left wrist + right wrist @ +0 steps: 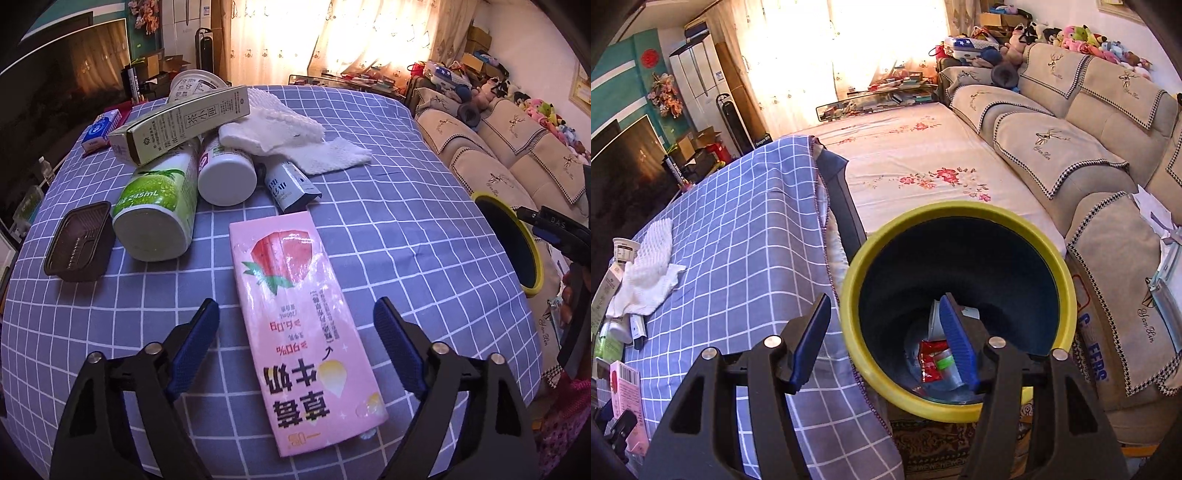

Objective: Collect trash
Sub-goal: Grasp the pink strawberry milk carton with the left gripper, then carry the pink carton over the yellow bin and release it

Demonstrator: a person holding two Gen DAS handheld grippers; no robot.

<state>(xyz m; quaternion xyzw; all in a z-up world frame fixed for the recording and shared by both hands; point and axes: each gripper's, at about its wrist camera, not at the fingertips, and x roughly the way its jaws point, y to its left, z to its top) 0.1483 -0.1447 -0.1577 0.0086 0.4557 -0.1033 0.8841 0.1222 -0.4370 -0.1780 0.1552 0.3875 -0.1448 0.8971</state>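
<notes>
Nearest in the left wrist view, the left hand-held gripper [295, 341] is held spread over the pink strawberry milk carton [303, 332], which lies flat on the checked desk [424, 229]. The carton is framed between the blue pads, but no pad is seen pressing on it, so it is judged not yet gripped.

In the right wrist view, the right hand-held gripper [886, 338] is held apart and empty above the yellow-rimmed bin [1067, 295], which stands just beside the desk edge. A red wrapper [929, 360] and some pale packaging are seen at the bin's bottom, so part of the collecting is judged done.

Further along the desk much is left: a brown plastic tray [79, 242], a green can [159, 212] lying on its side, a white-capped bottle [226, 173], a small dark carton [291, 188], a long tea box [184, 123] propped across the pile, a white foam net [288, 133], a paper cup [195, 83] and a small blue and white box [99, 131] at the far corner.

The task is judged well short of halfway, with the pink carton the likely next piece.
</notes>
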